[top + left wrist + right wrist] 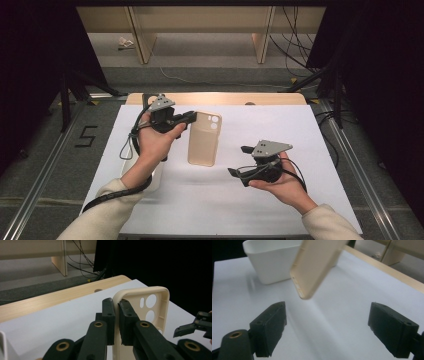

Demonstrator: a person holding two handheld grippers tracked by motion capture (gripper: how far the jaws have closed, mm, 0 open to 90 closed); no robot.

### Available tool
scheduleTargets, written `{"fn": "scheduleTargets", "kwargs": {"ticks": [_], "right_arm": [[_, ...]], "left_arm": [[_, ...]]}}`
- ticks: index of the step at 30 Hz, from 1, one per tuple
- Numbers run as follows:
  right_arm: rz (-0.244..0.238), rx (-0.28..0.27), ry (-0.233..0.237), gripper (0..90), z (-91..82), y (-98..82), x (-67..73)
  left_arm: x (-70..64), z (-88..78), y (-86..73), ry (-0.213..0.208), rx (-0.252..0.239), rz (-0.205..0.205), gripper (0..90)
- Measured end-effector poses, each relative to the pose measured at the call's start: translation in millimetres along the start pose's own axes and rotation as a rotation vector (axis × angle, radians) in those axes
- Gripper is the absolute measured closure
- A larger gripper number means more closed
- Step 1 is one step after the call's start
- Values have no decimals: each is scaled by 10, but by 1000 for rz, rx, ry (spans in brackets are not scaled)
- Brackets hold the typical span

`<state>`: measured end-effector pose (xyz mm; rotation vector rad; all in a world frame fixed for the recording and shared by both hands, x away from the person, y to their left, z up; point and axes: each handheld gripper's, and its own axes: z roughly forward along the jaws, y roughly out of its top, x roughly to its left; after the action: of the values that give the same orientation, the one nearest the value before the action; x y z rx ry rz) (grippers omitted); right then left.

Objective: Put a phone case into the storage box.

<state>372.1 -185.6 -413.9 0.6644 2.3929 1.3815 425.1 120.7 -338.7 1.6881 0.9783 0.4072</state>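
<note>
Black jaws of your right gripper point(239, 161) stand spread wide with nothing between them, low at the near right over the white table cover point(280, 125). Farther off and left, your left gripper point(192, 116) pinches the top rim of the beige phone case point(204, 138), lifted clear of the cover. At the left edge sits a white tub point(272, 262); you cannot tell what it holds.

Phone case point(204, 139) above the table point(310, 150), white tub point(272, 260) behind, left gripper point(192, 116) beside
</note>
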Motion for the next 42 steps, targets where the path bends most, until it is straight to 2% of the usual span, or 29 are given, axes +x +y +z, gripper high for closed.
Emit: {"fn": "scheduleTargets", "kwargs": {"ticks": [4,19,29,42], "right_arm": [[40,-25,-31,162,-84,-41,-68],[113,-67,-105,162,-301,-154,-219],[136,-79,-158,163,-392,-201,-270],[150,-79,-176,163,-438,-247,-297]], "left_arm": [[65,-83,20,11,-9,4,839],[254,-295,76,50,-49,-3,839],[361,-389,73,70,-58,-8,839],[446,-474,108,85,-68,-10,839]]}}
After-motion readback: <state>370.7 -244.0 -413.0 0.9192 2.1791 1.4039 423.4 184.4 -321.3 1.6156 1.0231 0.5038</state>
